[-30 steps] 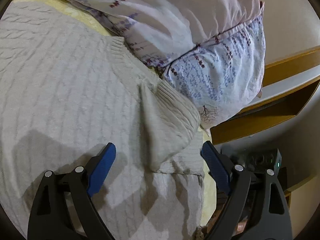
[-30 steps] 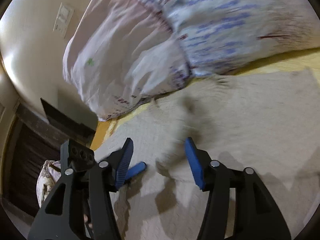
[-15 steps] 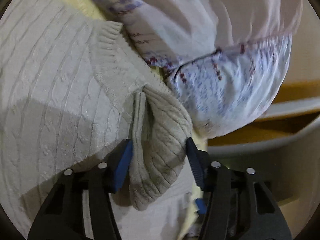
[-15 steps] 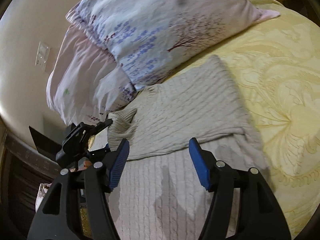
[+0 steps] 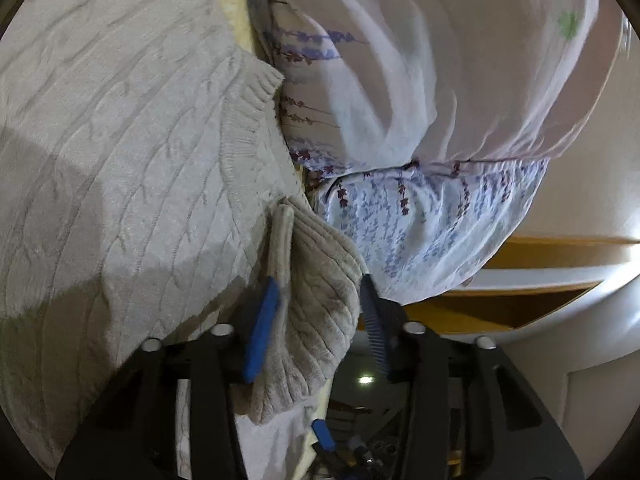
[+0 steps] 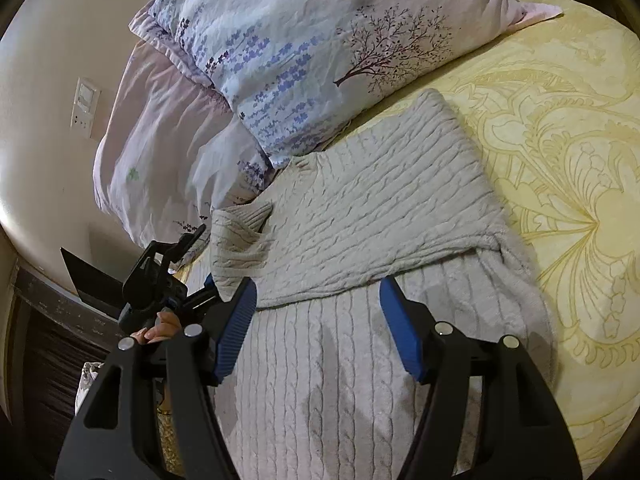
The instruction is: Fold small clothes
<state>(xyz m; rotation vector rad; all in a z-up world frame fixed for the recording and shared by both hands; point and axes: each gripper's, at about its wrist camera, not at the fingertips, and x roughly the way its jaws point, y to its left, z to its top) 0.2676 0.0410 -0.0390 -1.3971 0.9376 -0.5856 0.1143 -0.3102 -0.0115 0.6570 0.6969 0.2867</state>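
Your left tongs (image 5: 316,312) straddle the sweater (image 6: 360,320) cuff (image 5: 312,304) at the bed's (image 6: 560,120) pillow-side edge, jaws touching but not visibly clenched (I cannot tell). Your right tongs (image 6: 316,328) hover released over the sleeve, which runs crosswise toward them.

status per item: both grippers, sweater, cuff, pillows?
Left hand-held gripper: closing around cuff, not clamped.
Right hand-held gripper: open, holding nothing.
Beige cable-knit sweater: flat on bed, one sleeve folded across body.
Ribbed sleeve cuff: bunched between left fingers.
Floral pillows: stacked at headboard.
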